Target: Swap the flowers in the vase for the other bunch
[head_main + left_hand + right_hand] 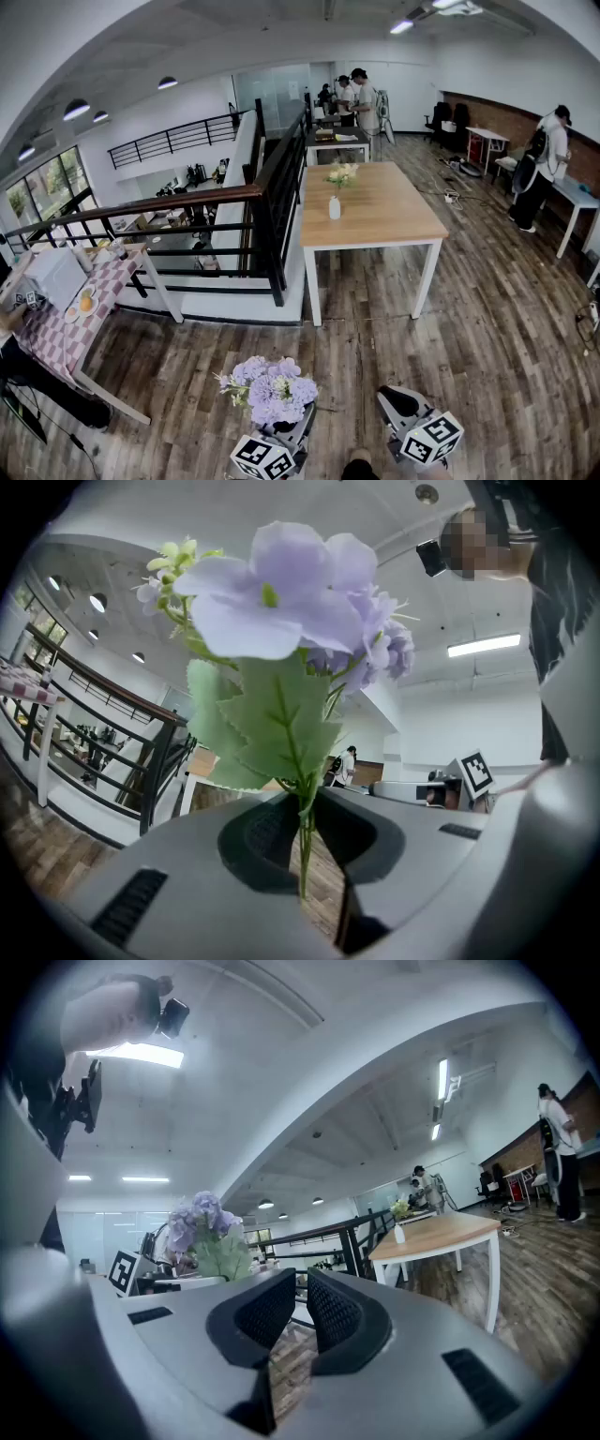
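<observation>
Table (pixel 375 211): vase (pixel 335 208) holds pale flowers (pixel 341 174), apparently; left gripper (pixel 305 829) pinches purple bunch (pixel 274 389).

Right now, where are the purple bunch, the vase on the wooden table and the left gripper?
purple bunch (pixel 274 386), head view, middle of the blooms.
vase (pixel 335 208), head view, its white body.
left gripper (pixel 305 808), left gripper view, between its jaw tips.

Ahead of you, a light wooden desk with white legs (pixel 384 216) stands on the dark plank floor (pixel 469 319), carrying a small white vase (pixel 335 208) of pale yellow flowers (pixel 341 174) towards its left side. At your left, a pink-checked cloth-covered desk (pixel 52 342) carries a white plate (pixel 84 303).
</observation>
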The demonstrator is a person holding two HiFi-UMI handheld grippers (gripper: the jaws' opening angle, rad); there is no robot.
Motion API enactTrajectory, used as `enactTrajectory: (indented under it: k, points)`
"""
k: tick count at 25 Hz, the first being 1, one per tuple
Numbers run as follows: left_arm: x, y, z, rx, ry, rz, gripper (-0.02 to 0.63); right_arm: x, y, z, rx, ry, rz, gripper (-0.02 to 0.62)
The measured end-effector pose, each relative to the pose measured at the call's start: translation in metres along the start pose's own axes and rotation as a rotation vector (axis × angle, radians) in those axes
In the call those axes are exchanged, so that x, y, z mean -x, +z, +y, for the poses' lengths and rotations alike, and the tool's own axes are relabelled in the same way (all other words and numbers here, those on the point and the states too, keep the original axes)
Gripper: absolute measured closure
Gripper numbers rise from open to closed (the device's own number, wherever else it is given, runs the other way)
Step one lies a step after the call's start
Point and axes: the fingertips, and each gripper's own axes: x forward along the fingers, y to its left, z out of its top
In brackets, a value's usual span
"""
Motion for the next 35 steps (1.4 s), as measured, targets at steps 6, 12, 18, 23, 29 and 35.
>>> enactTrajectory:
  k: [6,12,18,23,29,35]
  points:
    - [-0.031,0.001,0.027,0.012,-0.003,0.004,0.548,-0.035,-0.005,-0.033,-0.022,-0.004,0.012,0.538]
    - [-0.082,0.012,0.050,0.011,-0.001,-0.011,0.548,-0.071,0.009,-0.071,-0.020,0.014,0.017,0.538]
    - [-0.129,0.022,0.075,0.013,0.000,-0.009,0.548,-0.105,0.020,-0.107,-0.020,0.023,0.019,0.538]
    - [-0.167,0.029,0.091,0.011,0.008,-0.018,0.548,-0.127,0.031,-0.147,-0.030,0.006,0.020,0.538]
    - [-0.211,0.036,0.112,0.012,0.027,-0.036,0.548,-0.159,0.050,-0.181,-0.008,0.037,0.011,0.538]
    - [-0.235,0.034,0.120,0.019,0.033,-0.047,0.548,-0.177,0.052,-0.204,-0.010,0.060,0.015,0.538]
